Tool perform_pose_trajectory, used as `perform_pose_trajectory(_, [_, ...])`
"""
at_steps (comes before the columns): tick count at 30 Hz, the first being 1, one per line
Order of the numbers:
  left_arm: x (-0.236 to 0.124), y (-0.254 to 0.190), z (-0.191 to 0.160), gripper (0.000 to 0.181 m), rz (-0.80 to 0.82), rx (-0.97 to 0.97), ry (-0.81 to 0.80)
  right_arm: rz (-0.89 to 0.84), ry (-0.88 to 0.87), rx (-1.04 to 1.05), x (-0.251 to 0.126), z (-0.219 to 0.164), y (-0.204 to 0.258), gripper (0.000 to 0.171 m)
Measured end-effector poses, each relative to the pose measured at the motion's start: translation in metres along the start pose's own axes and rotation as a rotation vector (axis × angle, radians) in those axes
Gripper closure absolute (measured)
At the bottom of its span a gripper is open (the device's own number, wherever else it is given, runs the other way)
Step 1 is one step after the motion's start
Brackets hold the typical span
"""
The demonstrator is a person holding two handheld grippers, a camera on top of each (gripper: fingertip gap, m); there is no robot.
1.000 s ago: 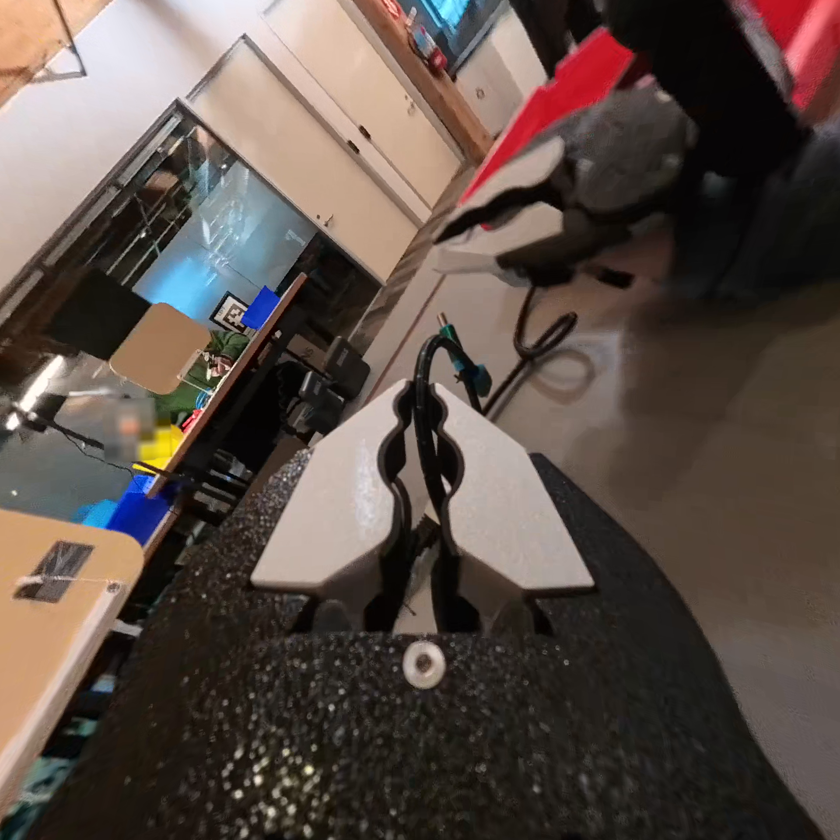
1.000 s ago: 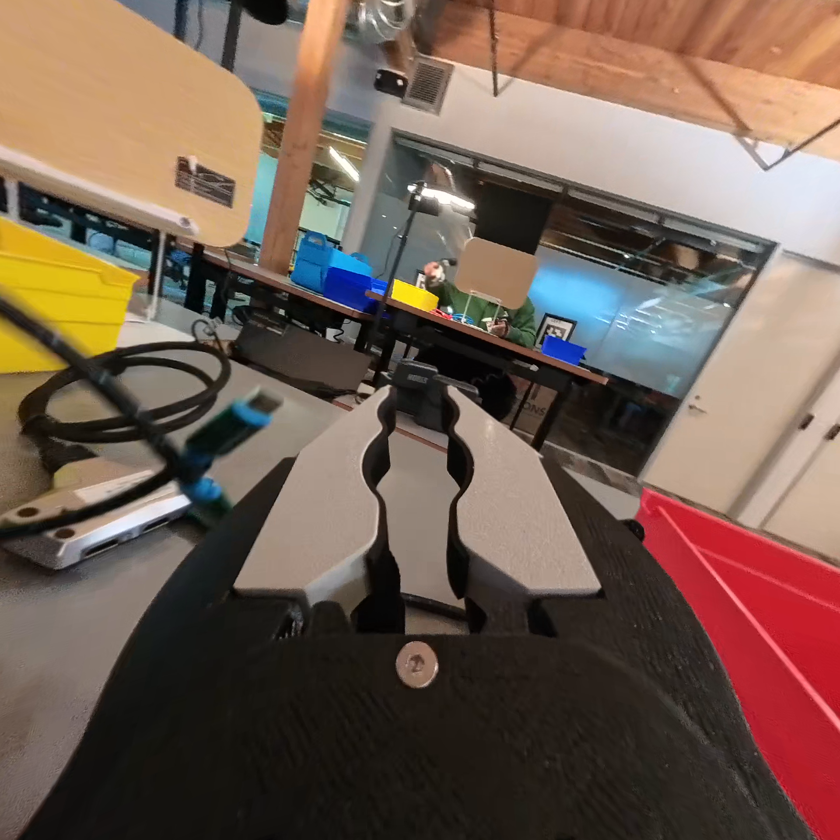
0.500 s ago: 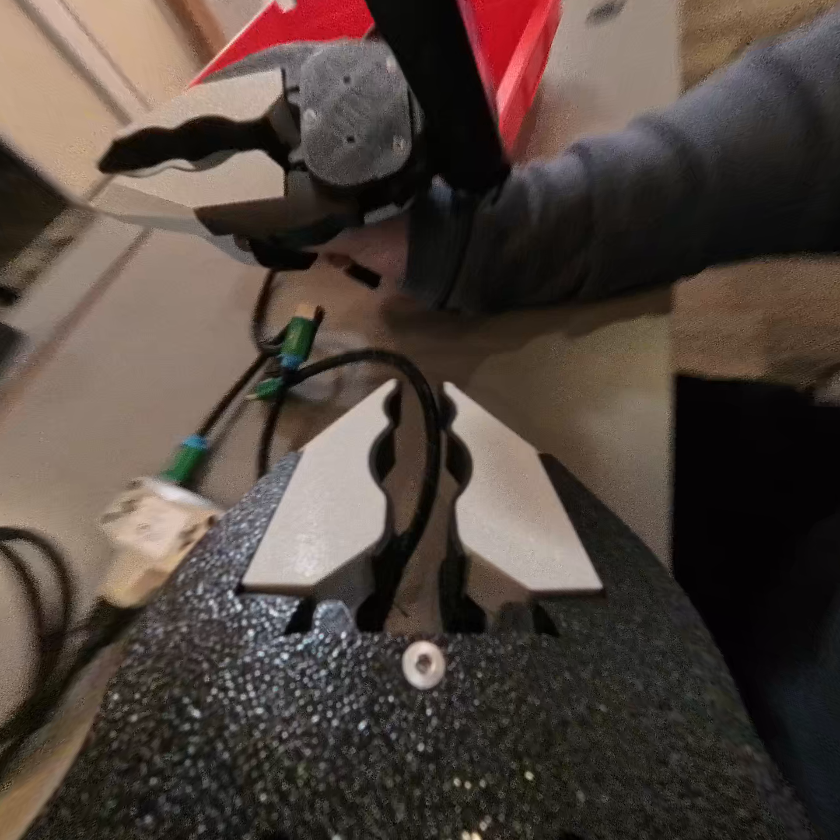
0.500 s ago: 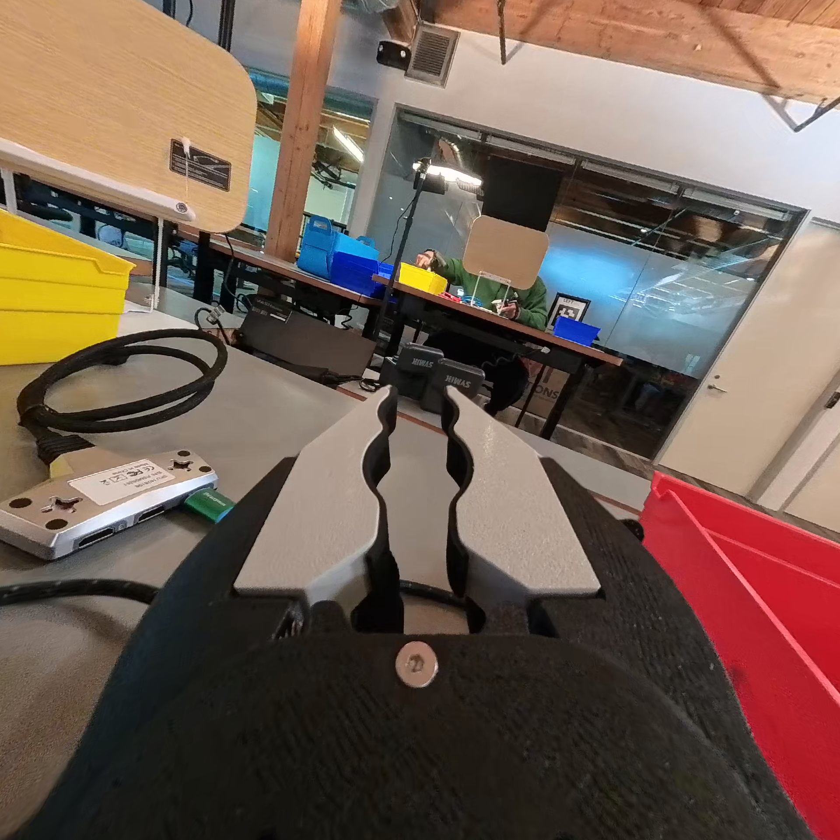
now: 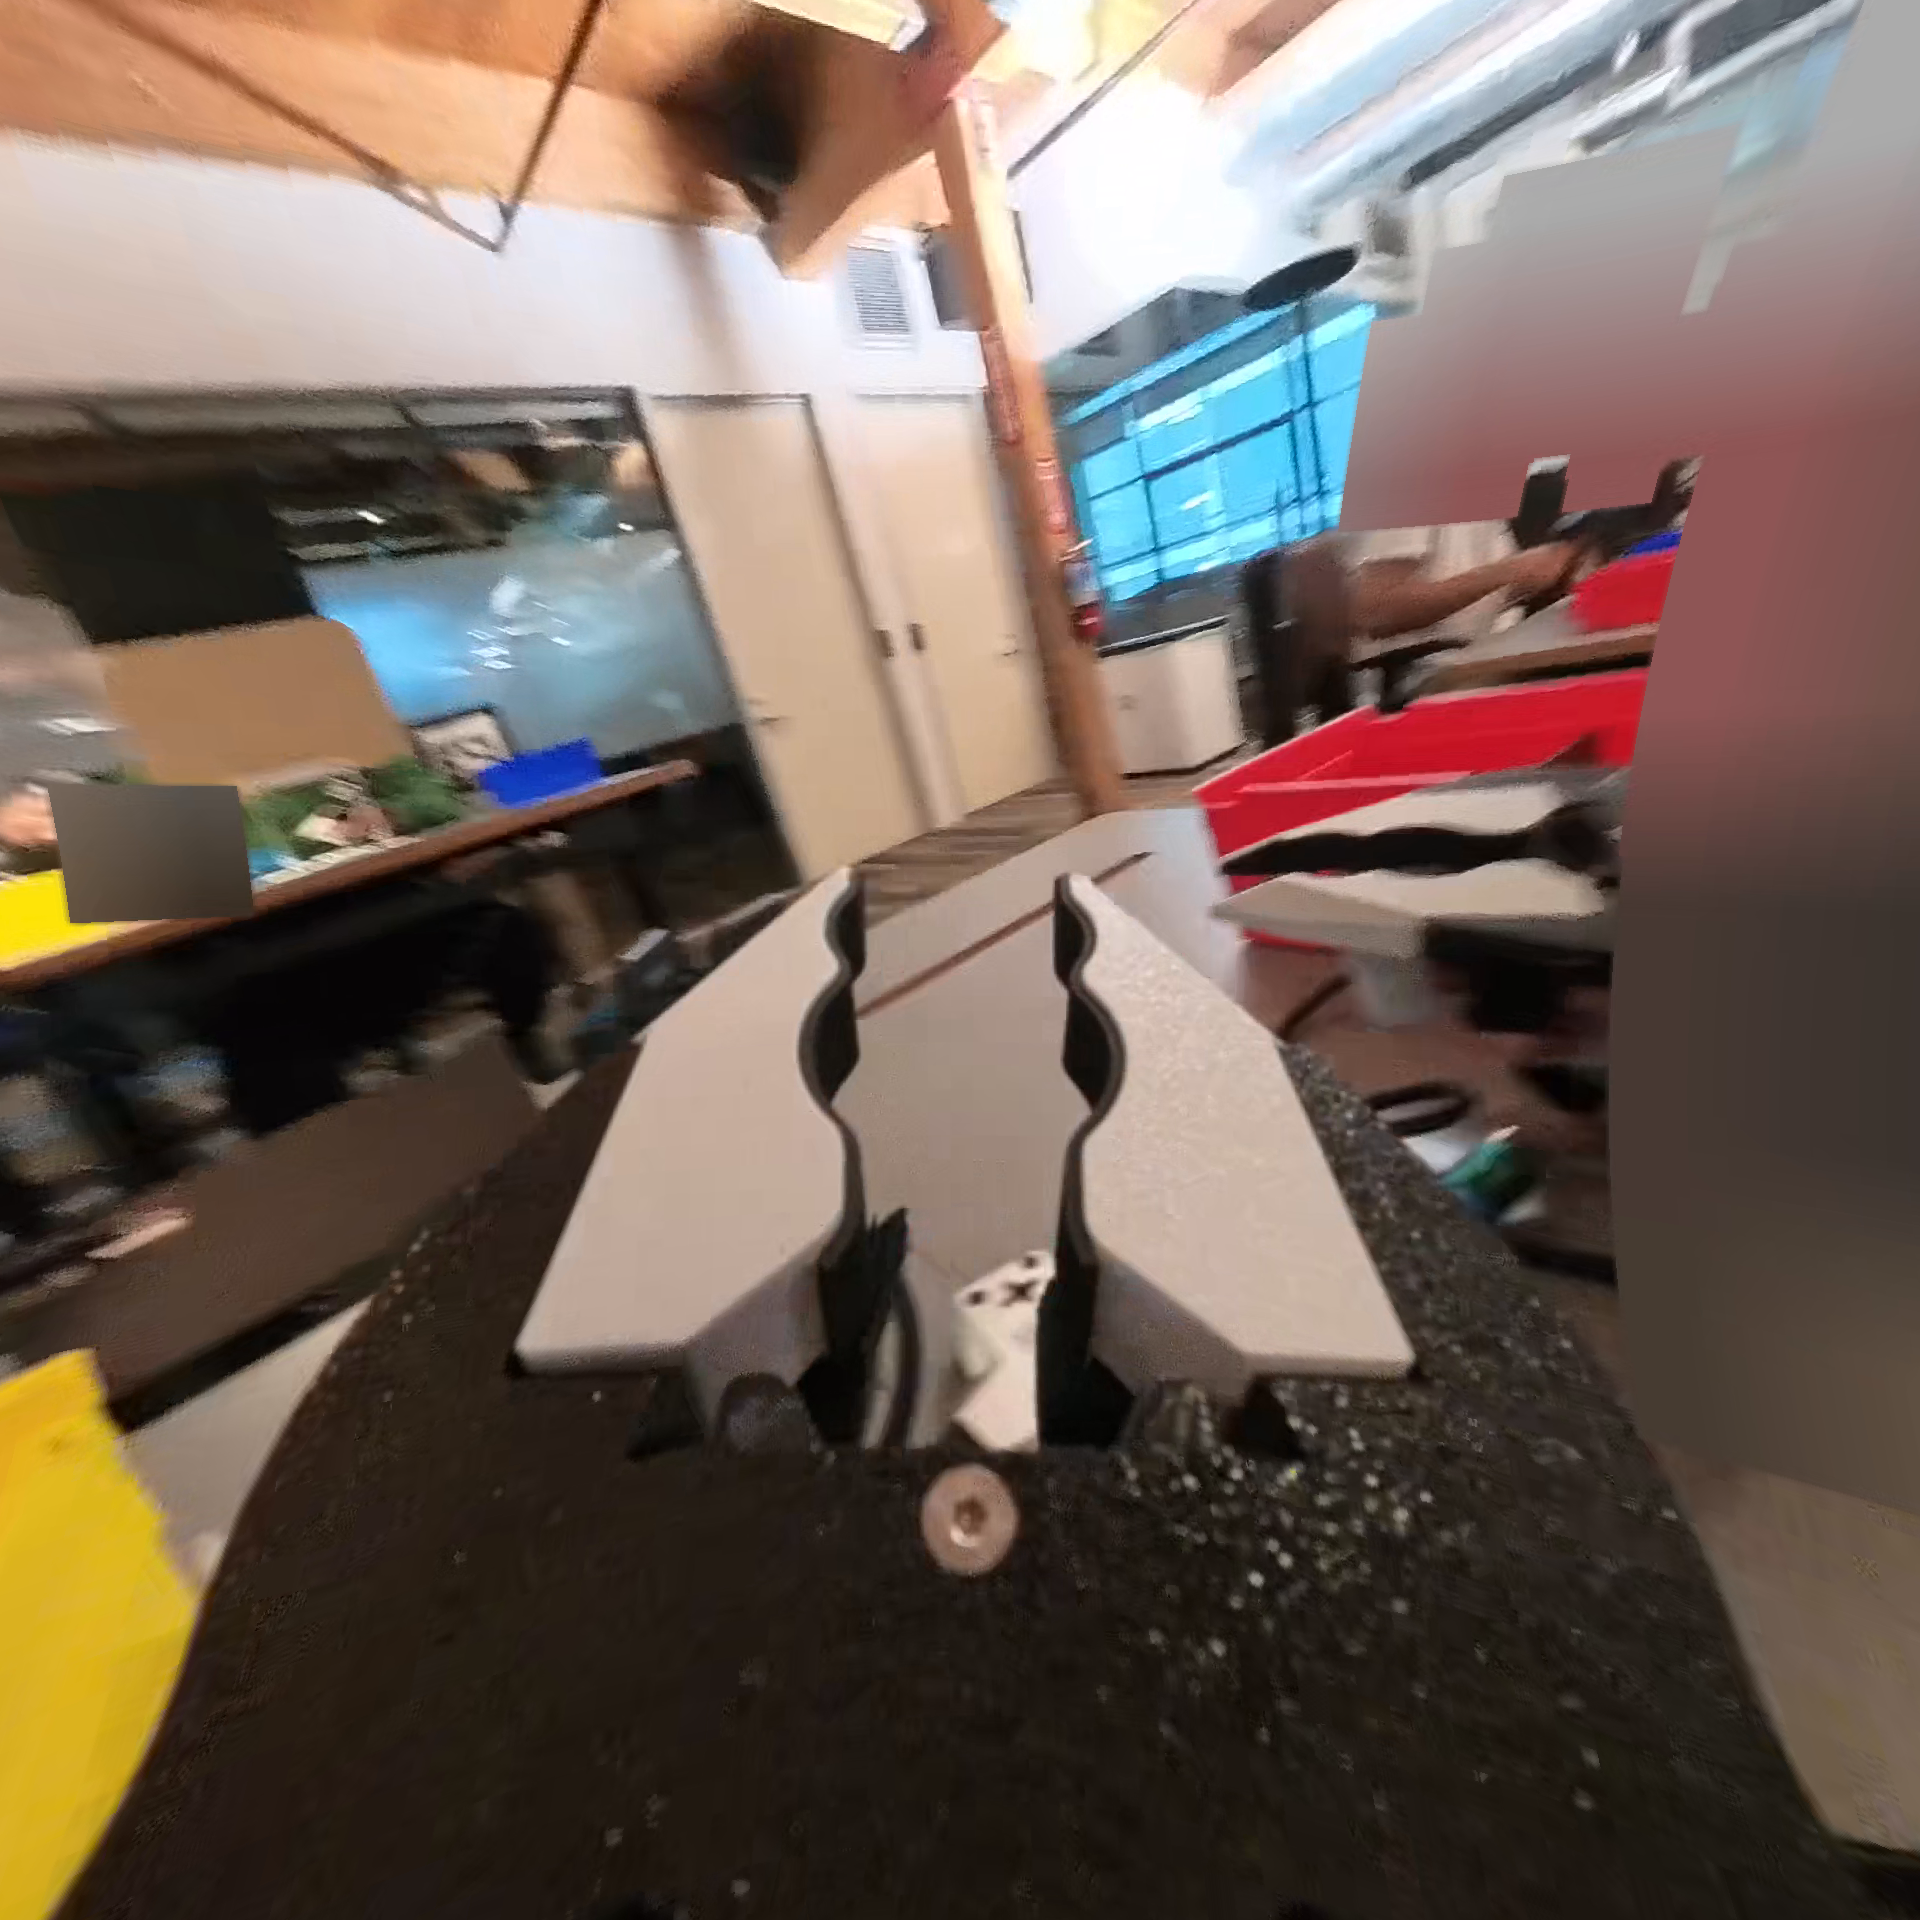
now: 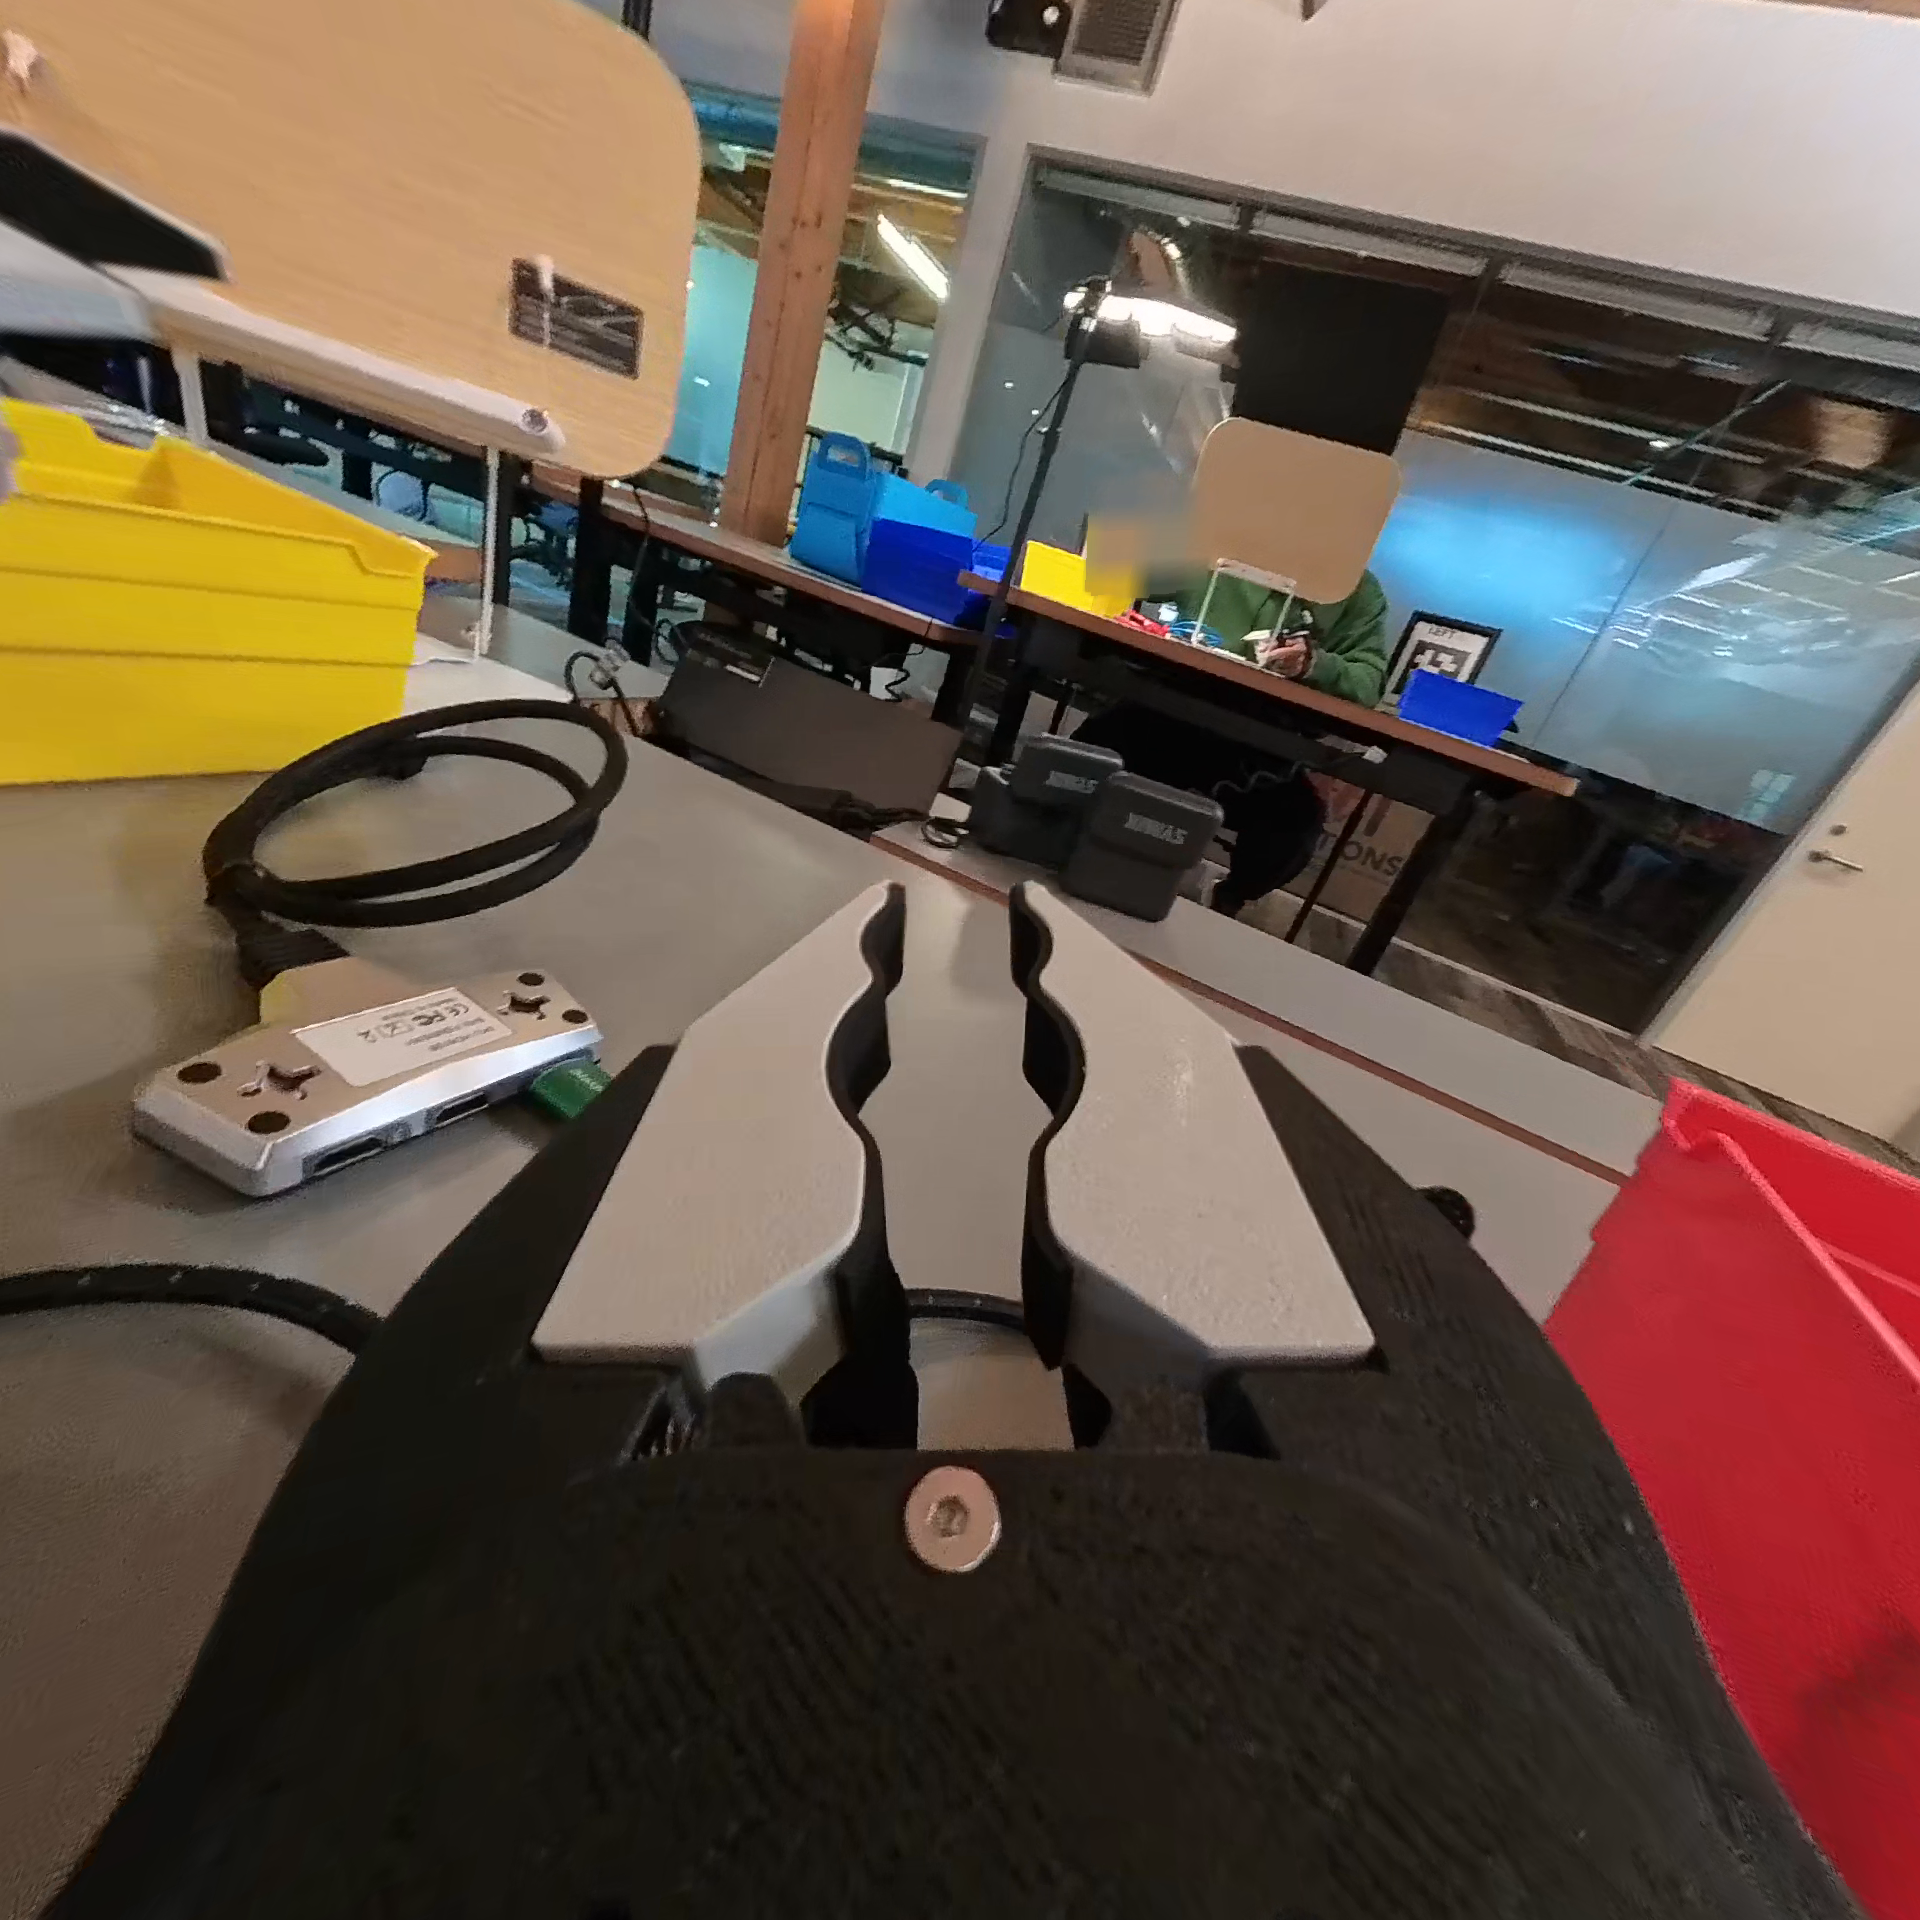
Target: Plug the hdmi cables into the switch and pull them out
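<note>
Both hand-held grippers level, empty, parted

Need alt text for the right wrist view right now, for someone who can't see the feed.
The right hand-held gripper is open and empty above a grey table. To its left lies the silver switch with a green plug at its near end and a coiled black cable behind it. Yellow bins sit far left, a red bin at right.

Bare table ahead; switch left, red bin right.
</note>
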State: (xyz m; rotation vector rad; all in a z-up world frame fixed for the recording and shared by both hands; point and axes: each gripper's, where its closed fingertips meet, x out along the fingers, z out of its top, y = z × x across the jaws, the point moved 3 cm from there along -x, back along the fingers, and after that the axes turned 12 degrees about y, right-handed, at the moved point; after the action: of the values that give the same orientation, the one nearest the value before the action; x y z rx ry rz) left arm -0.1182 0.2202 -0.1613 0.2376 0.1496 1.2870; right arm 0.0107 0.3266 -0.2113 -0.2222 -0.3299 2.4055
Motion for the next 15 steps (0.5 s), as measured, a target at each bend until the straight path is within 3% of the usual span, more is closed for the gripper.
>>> perform_pose_trajectory(2, [0.006,0.007,-0.011,0.153,0.070,0.072,0.002,0.025,0.008,-0.023,0.001,-0.001,0.006,0.153])
perform_pose_trajectory(5, [-0.001,-0.003,-0.016,0.169,0.092,0.225,-0.117,0.062,0.027,-0.069,0.003,-0.003,0.017,0.153])
perform_pose_trajectory(10, [0.007,-0.007,-0.050,0.173,0.074,0.418,0.106,0.134,0.027,-0.209,0.003,-0.004,0.043,0.153])
perform_pose_trajectory(15, [-0.001,-0.003,-0.069,0.162,0.022,0.678,0.282,0.140,0.028,-0.323,0.002,-0.004,0.057,0.153])
